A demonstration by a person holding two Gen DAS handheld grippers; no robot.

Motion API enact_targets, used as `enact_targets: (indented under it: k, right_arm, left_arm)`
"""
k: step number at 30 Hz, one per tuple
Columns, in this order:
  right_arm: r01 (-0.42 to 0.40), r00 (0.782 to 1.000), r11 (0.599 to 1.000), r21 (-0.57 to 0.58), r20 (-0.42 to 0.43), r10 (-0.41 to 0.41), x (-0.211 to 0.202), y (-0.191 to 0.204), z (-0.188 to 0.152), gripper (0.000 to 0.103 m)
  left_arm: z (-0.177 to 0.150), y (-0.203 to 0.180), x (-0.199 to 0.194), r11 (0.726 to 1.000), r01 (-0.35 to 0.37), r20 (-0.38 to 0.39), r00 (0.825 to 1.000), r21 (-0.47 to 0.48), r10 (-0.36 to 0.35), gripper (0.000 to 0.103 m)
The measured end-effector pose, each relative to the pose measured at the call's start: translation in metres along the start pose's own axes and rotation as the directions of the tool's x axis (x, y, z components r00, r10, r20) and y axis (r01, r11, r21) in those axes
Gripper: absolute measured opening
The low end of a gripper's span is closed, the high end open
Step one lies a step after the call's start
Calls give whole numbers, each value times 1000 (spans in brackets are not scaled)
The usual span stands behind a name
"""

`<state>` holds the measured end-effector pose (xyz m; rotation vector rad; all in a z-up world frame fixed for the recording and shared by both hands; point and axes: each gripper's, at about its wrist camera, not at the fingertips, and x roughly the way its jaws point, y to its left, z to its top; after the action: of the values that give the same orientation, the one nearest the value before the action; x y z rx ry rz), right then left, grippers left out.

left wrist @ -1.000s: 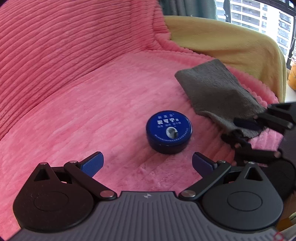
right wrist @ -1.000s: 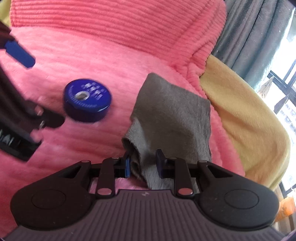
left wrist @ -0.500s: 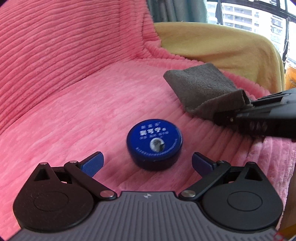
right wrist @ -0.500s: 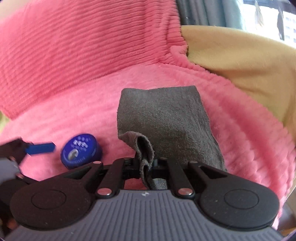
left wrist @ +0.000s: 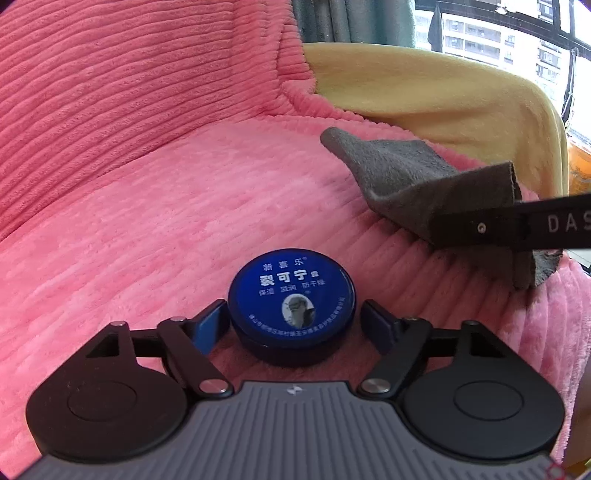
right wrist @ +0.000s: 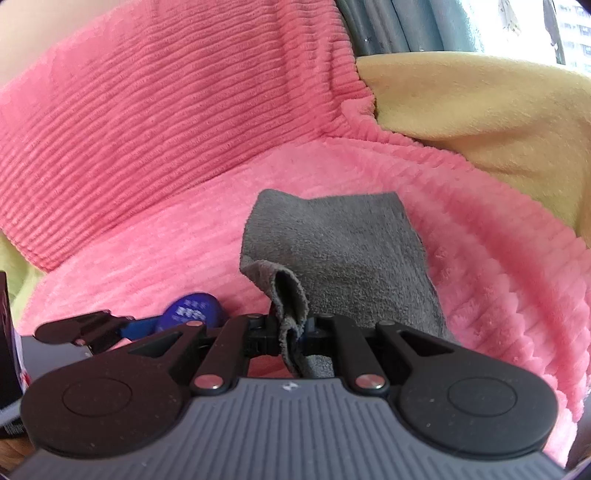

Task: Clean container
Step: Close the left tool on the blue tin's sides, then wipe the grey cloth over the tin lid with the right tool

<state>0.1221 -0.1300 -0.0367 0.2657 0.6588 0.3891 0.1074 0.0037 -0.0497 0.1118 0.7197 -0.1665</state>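
Note:
A round blue tin point(left wrist: 291, 299) with white Chinese lettering on its lid sits on the pink ribbed blanket point(left wrist: 155, 206). My left gripper point(left wrist: 293, 325) is open with its jaws on either side of the tin, close to its sides; the left pad looks near or touching, the right pad stands apart. My right gripper point(right wrist: 290, 332) is shut on a folded edge of the grey cloth point(right wrist: 340, 251), which trails across the blanket. In the left wrist view the cloth point(left wrist: 413, 184) hangs lifted from the right gripper's black finger point(left wrist: 517, 225). The tin also shows in the right wrist view point(right wrist: 192, 312).
The pink blanket covers a yellow sofa point(left wrist: 424, 92) with a raised backrest point(left wrist: 110, 74) behind. Grey curtains point(right wrist: 399, 26) and a bright window point(left wrist: 498, 33) lie beyond. A dark box edge point(right wrist: 7, 332) is at the far left of the right wrist view.
My left gripper moved forward around the tin and its jaws narrowed toward its sides. My right gripper stayed shut on the cloth and lifted its edge, moving nearer the tin.

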Motion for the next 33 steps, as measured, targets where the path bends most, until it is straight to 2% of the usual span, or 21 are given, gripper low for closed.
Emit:
enact_targets:
  k: [2,4,6,8,13,16,20,24,29,33]
  right_arm:
    - [-47,999,999,-1,-1,47,-6,1,1,7]
    - [-138,990,990,-7,-22,138,-15,2,1,7]
    - [-246,967,969,15,-62,246,-19,2,0,7]
    - [-336,934,941,40,-115,338,-19,3,0,7]
    - [-411,865,896,166,-240,442,2,-1,-2,7]
    - [-395,846,896,201,-302,440,18,-2,-3,7]
    - [-378,840,903,204,-334,427,28,3,-2,5]
    - [-348,849,926,143,-370,376,34,17,1,1]
    - [-337,879,937,86,-329,346,40,26,-1,0]
    - [-297,917,952,78,-255,307,50,28,3,0]
  left_arm:
    - [0,-4,-5,1000,3,2,1000,31,-3,69]
    - [-3,-9,-10,997,2,-1,1000,72,-2,69]
    - [-8,-11,-17,995,13,-9,1000,96,-13,69]
    - [-12,-11,-25,993,35,-19,999,112,-33,69]
    - [-24,-8,-35,986,64,-19,998,155,-61,69]
    - [-26,-6,-35,983,75,-15,997,167,-73,69]
    - [-27,-6,-34,981,79,-10,997,178,-78,69]
    - [-28,-7,-33,978,75,-8,997,193,-75,69]
    - [-28,-5,-32,978,79,-17,997,192,-77,69]
    - [-27,-3,-31,979,83,-22,997,185,-80,69]
